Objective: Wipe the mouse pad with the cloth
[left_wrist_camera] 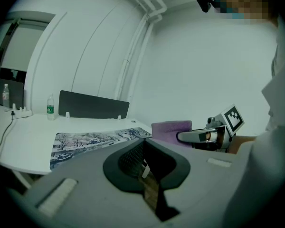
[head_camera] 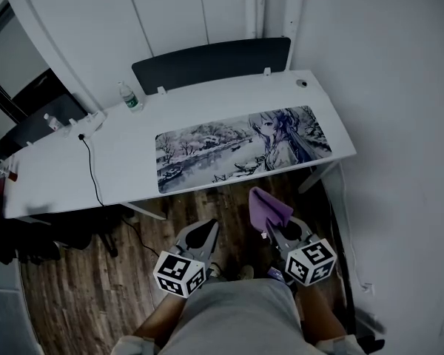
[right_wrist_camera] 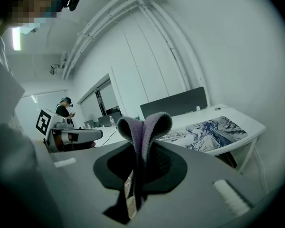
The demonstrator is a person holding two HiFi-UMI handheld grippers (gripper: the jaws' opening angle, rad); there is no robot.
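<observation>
The cloth (head_camera: 268, 207), purple and folded, is pinched in the right gripper (head_camera: 276, 228), whose jaws are closed tightly on it. In the right gripper view a doubled loop of the fabric stands up above the pads. It hangs over the wooden floor (head_camera: 74, 294) just in front of the desk's near edge and does not touch the mouse pad (head_camera: 244, 148).

The left gripper (head_camera: 206, 228) hovers beside the right one, also short of the desk (head_camera: 59, 176). Its jaws are drawn together with nothing between them.

The long mouse pad lies flat along the front of the white desk. It is printed with a wintry landscape of trees and water on the left and a long-haired drawn figure on the right. No writing can be made out on it.

Behind the pad, a clear bottle (head_camera: 131, 97) with a green label stands near a dark partition panel (head_camera: 211, 61); the label cannot be read. To the left sits a white power strip (head_camera: 89, 124), and a black cable (head_camera: 93, 172) runs from it to the desk's front edge. The pad's surface is bare.
</observation>
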